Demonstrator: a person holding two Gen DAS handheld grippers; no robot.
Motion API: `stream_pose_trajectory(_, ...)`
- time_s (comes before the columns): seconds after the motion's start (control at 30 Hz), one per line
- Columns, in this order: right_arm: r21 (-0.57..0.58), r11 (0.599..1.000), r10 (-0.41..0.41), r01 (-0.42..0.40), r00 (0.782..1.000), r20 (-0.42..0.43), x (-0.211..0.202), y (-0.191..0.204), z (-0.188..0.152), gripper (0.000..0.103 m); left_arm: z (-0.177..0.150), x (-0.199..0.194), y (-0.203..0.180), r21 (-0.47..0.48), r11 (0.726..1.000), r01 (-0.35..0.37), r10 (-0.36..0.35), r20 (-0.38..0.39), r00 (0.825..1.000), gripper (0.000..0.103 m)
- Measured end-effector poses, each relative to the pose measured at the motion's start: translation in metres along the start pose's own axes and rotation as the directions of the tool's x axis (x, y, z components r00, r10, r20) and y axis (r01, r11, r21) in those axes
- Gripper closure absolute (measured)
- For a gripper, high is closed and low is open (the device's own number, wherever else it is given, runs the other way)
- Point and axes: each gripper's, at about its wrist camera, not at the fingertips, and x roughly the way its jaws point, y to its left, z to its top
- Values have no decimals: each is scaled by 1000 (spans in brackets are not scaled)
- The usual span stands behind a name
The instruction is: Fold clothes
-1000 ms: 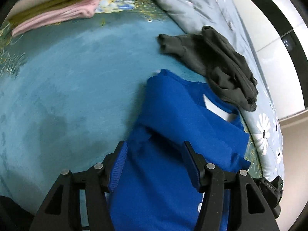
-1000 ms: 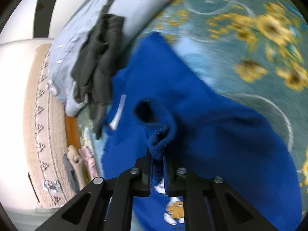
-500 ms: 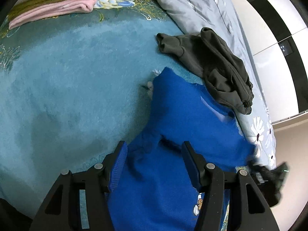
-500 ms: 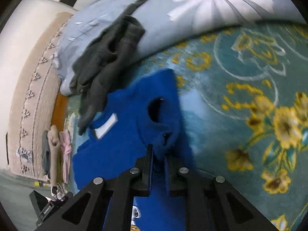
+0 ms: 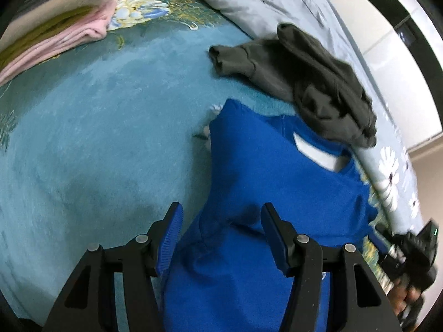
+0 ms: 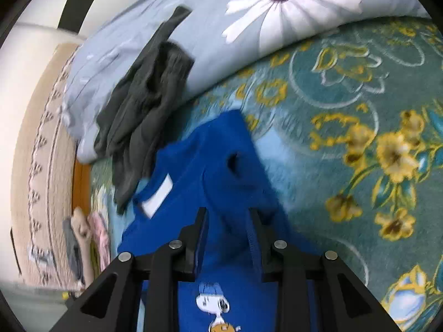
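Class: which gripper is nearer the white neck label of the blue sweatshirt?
Too close to call. Left gripper and right gripper both sit over the sweatshirt, short of its label.

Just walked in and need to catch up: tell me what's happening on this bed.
A person is folding a bright blue sweatshirt on the teal floral blanket. Both the left tool and the right tool are open above it, gripping nothing. A crumpled dark grey garment waits beside it, and a stack of folded clothes lies farther off.
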Motion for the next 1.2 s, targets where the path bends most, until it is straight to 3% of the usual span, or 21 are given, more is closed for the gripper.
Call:
stream_pose_trajectory(0.17,88,996,-9,15,998,-70,7,-2,2,72,-2,1,13,-61,998,23,-24,-5,1000,43)
stream_pose_trajectory(0.4,170,977,-111,131,986,-121,34,-7,8,73,-5,4,16,-91,994,53,-55,-18,998,43)
stream_pose_trajectory(0.53,222,952,-185,212,973,-136,42,-8,11,98,-5,3,22,-122,990,65,-68,-18,998,43)
stream_pose_trajectory(0.6,238,952,-165,194,977,-135,43,-11,11,101,-6,2,25,-138,988,72,-75,-18,997,43)
stream_pose_trajectory(0.7,208,974,-76,88,995,-65,25,-7,14,103,-6,1,28,-148,986,78,-81,-15,997,43)
stream_pose_trajectory(0.8,149,988,29,-32,999,24,3,0,19,103,-6,0,29,-160,984,83,-86,-14,996,43)
stream_pose_trajectory(0.9,70,996,45,-49,997,55,-11,9,26,102,-6,0,28,-158,984,84,-87,-14,996,43)
stream_pose_trajectory(1.03,5,1000,30,-30,999,24,-9,5,35,96,-6,0,28,-156,984,85,-89,-16,996,43)
stream_pose_trajectory(1.1,-38,999,10,-9,1000,5,-4,7,38,79,-6,1,27,-155,984,84,-87,-16,996,43)
stream_pose_trajectory(1.13,-62,998,5,-6,1000,-6,1,8,38,63,-5,2,27,-154,985,82,-85,-16,996,43)
stream_pose_trajectory(1.2,-94,995,-15,13,1000,-23,6,9,38,61,-6,2,28,-154,985,80,-84,-19,996,43)
